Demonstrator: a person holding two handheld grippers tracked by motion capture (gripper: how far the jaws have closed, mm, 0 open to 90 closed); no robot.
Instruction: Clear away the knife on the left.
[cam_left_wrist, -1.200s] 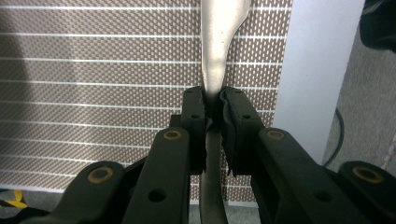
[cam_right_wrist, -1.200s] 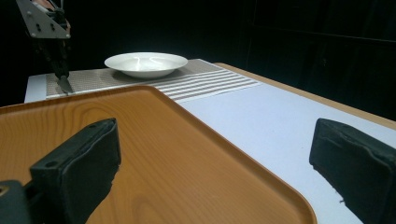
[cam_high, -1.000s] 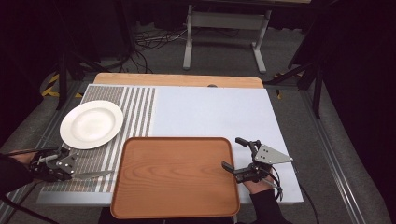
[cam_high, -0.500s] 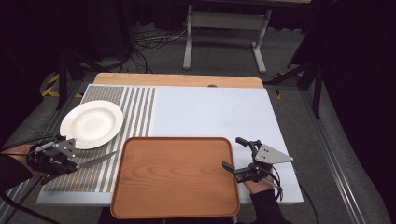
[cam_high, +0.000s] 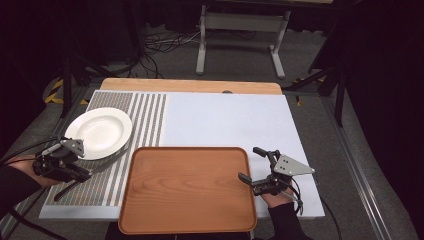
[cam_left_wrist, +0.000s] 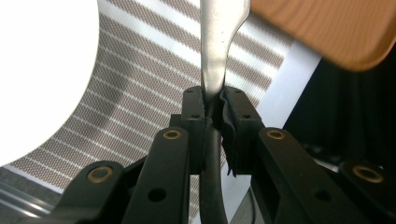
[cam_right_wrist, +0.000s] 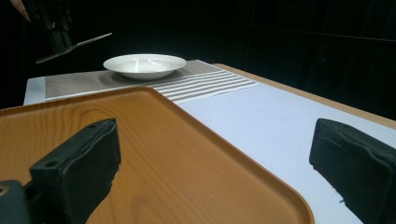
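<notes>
A slim metal knife (cam_left_wrist: 215, 51), smooth and silvery with a black handle, is clamped between the pads of the left gripper (cam_left_wrist: 214, 109) and is held in the air above the striped woven mat (cam_high: 107, 170), beside the round white plate (cam_high: 99, 132). The rounded-corner wooden tray (cam_high: 187, 187) lies alongside. The right gripper (cam_high: 252, 165) is held wide open, empty, at the tray's right edge.

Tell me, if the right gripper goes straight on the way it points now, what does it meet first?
The right gripper, jaws open, points across the wooden tray towards the white plate. It seems to straddle the tray's right rim, so the rim would probably come first, the plate far beyond it; depth is unclear.
</notes>
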